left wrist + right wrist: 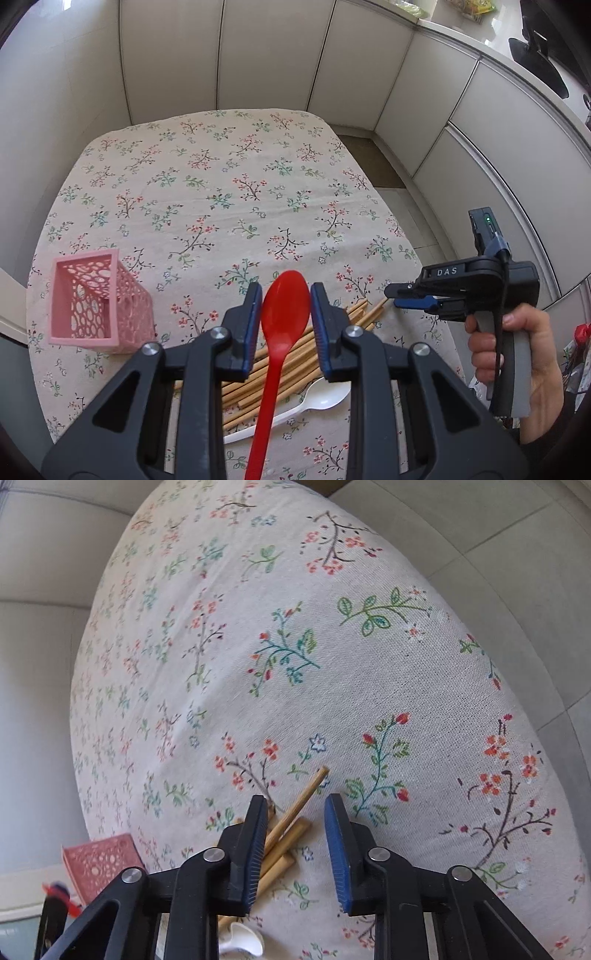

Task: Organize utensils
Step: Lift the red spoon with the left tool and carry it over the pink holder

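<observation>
Red spoon clamped in left tongs, right tongs gaping

Left gripper [285,308] has its blue pads closed against the bowl of the red spoon [281,339], lifted at lower centre of its frame. Below lie bamboo chopsticks [295,354] and a white spoon [317,400] on the floral tablecloth [221,192]. Pink basket [94,299] stands lower left. Right gripper [296,838] is spread wide, holding nothing, hovering over chopstick tips

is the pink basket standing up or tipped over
Tipped over. The basket lies on its side on the tablecloth, its open mouth facing sideways toward the camera, nothing visible inside.
</observation>
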{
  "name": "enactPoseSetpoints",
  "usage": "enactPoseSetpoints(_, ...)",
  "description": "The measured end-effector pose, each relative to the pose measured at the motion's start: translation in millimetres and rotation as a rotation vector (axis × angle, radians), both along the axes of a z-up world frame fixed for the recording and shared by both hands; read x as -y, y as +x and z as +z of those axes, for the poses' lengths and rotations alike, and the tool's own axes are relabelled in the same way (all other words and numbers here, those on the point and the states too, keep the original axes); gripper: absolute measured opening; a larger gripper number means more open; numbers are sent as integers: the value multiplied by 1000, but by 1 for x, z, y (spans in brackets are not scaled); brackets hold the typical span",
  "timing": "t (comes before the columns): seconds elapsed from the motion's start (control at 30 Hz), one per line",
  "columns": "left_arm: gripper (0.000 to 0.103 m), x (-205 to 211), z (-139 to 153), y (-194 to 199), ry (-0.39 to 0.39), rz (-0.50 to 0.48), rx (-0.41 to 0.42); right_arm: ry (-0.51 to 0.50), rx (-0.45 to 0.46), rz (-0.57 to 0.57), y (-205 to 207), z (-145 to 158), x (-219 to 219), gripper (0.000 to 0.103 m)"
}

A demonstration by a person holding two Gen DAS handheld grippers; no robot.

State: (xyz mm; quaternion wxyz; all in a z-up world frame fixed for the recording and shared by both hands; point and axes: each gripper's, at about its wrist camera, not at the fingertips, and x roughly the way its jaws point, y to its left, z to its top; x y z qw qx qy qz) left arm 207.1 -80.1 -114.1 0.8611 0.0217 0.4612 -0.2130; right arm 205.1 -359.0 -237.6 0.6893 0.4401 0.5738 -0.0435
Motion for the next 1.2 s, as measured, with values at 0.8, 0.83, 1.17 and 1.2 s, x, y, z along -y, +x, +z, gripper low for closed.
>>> enactPoseSetpoints(0.8, 28, -84, 44, -33, -99, 133, 147, -47, 297, -21, -35, 88, -28, 6)
enactPoseSetpoints(0.83, 28, -87, 48, -35, -104, 137, 162, -65, 320, -11, -39, 98, -34, 6)
enactPoseSetpoints(1.17, 28, -126, 88, -41, -192, 225, 345, -259, 524, 81, -63, 177, -79, 5)
enactPoseSetpoints(1.2, 28, -131, 90, -39, -205, 241, 362, -264, 538, 85, -63, 181, -82, 5)
